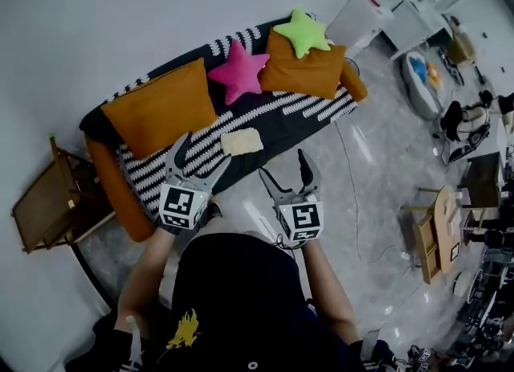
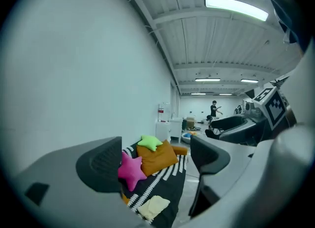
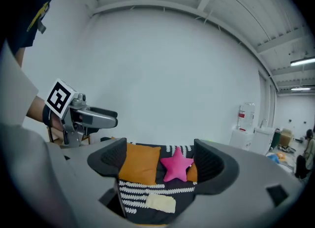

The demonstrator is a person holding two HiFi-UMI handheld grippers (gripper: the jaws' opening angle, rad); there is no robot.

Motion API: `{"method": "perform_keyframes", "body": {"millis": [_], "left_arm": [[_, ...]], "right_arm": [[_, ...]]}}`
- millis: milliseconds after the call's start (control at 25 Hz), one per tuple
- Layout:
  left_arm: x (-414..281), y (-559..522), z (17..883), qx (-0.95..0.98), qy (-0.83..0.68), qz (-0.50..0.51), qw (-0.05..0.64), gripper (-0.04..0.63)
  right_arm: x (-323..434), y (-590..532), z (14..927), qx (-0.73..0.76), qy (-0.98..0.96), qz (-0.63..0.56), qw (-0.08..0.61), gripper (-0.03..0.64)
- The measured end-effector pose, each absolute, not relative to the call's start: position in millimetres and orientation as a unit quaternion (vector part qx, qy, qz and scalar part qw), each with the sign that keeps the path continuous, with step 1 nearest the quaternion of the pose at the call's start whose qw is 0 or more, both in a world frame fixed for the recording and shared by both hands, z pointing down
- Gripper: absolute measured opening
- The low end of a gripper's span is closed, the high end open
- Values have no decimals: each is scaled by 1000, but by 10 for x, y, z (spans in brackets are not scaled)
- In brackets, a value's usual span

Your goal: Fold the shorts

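The shorts (image 1: 242, 141) lie as a small pale-yellow folded bundle on the black-and-white striped sofa cover (image 1: 281, 117), near its front edge. They also show low in the left gripper view as the shorts (image 2: 153, 207) and in the right gripper view as the shorts (image 3: 161, 203). My left gripper (image 1: 201, 153) is held up in the air in front of the sofa, open and empty. My right gripper (image 1: 285, 168) hangs beside it over the floor, also open with nothing between its fingers. Both point towards the sofa, well short of the shorts.
On the sofa sit a large orange cushion (image 1: 161, 108), a pink star pillow (image 1: 238, 71), a green star pillow (image 1: 302, 33) and a second orange cushion (image 1: 309, 71). A wooden chair (image 1: 52, 202) stands at the left. A cable (image 1: 353, 202) runs across the marble floor.
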State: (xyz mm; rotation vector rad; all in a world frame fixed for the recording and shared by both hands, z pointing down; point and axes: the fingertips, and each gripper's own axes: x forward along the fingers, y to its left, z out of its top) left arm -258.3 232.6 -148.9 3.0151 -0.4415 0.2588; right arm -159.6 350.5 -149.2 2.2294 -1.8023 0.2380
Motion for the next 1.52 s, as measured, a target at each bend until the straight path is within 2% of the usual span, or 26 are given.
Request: {"method": "perform_keyframes", "body": {"millis": [200, 440, 720, 1160, 1400, 1480, 1520], "left_arm": [[-2790, 2946, -1650, 982, -161, 86, 55, 439], [-2929, 3418, -1870, 989, -123, 83, 10, 439], [-2994, 3269, -1881, 995, -70, 66, -11, 439], [-3207, 2598, -1929, 997, -54, 48, -10, 439], [-3265, 2470, -1993, 998, -51, 41, -10, 434], [-3300, 2430, -2003, 998, -53, 43, -11, 403], [-3328, 2406, -2011, 997, -57, 43, -15, 366]], "right_arm": [[-1775, 3944, -1742, 768, -628, 70, 105, 442], [-2015, 4271, -1878, 783, -612, 58, 93, 439], [-2192, 4265, -1917, 820, -565, 46, 83, 438], [-2470, 3646, -1975, 832, -546, 29, 94, 432], [-2548, 3503, -2078, 831, -548, 17, 97, 382], [-2594, 3459, -2087, 826, -555, 19, 92, 349], [-2627, 3439, -2086, 822, -561, 20, 91, 323]]}}
